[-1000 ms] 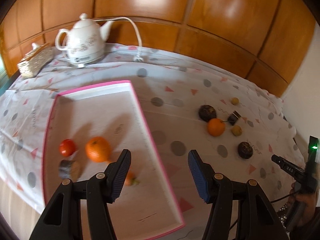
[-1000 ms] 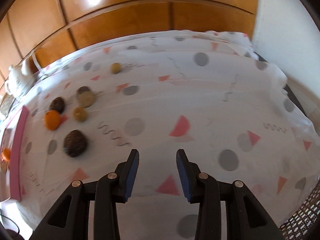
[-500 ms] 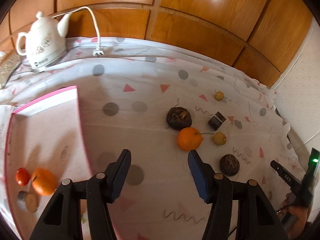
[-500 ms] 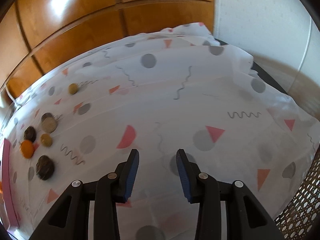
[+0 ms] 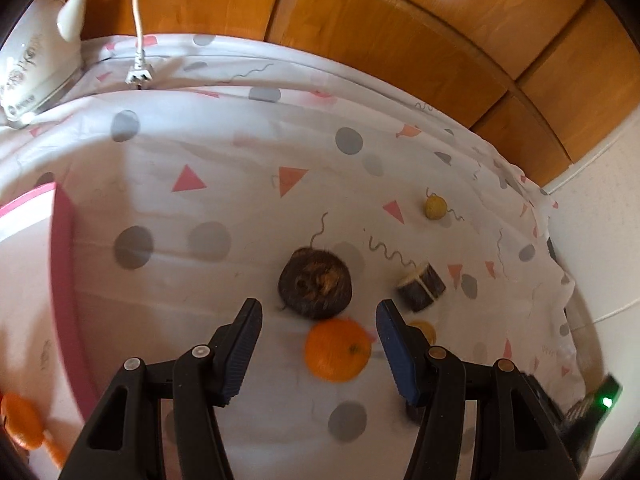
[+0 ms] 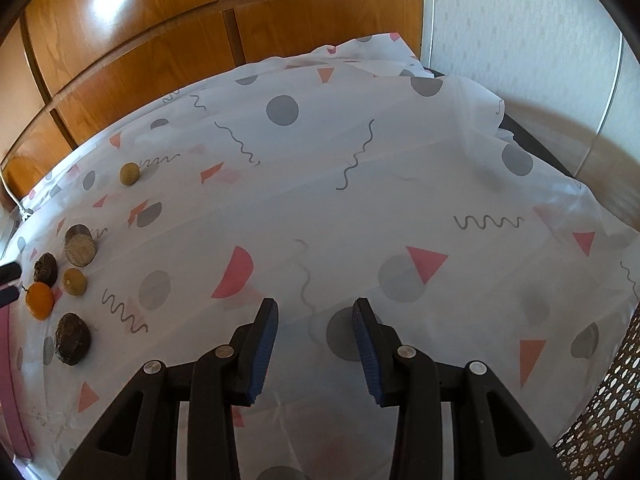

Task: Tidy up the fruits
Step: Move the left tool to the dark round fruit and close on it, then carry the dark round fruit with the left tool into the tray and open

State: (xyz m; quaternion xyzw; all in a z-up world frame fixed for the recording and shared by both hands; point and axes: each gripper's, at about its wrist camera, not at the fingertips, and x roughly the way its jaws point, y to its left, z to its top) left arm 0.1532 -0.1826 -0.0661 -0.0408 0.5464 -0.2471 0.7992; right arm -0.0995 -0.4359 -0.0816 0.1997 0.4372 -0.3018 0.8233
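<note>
Inspecting progress, we find the left gripper (image 5: 319,322) spread wide, empty, above the orange (image 5: 337,349). One orange fruit (image 5: 22,420) sits in the pink tray (image 5: 64,280) at 8 o'clock; six items remain on the tablecloth (image 6: 360,208). The right gripper (image 6: 315,320) hovers released, well apart.

Your left gripper (image 5: 319,320) gapes around the orange (image 5: 337,349), dark fruit (image 5: 315,282) just beyond, bare tablecloth (image 6: 360,208) under your right.
</note>
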